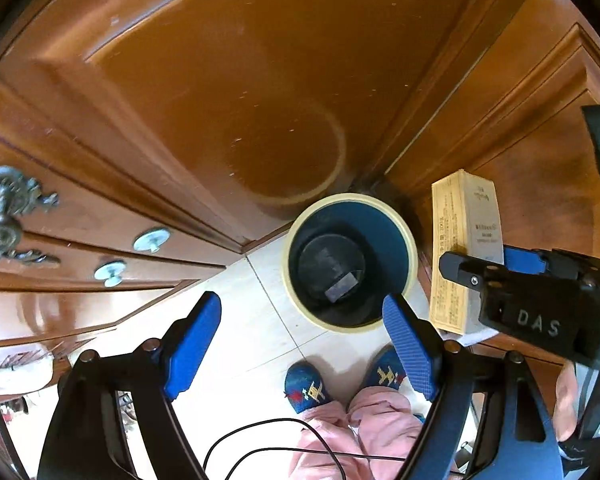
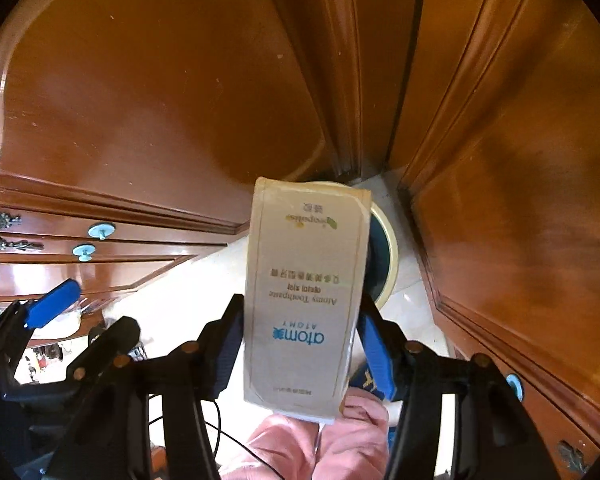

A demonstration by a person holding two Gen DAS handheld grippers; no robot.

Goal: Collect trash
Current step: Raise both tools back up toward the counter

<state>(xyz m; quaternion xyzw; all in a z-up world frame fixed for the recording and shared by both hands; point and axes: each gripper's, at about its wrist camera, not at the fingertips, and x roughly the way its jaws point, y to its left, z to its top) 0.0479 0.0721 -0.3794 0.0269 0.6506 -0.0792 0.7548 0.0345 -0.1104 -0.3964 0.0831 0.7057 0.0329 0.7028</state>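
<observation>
Above bin (image 2: 386, 258) in cabinet corner: toothpaste box (image 2: 306, 300) between right gripper (image 2: 300, 344) jaws, contact unclear; long axis along fingers, pointing down, beside bin mouth. Left gripper (image 1: 304, 344) spread, empty.

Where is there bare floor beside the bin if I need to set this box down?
Free: pale tile left of the bin, bordered by the drawer fronts and the slippers. Crowded: the bin sits tight in the corner of the cabinet doors; to its right the toothpaste box hides the floor.
</observation>
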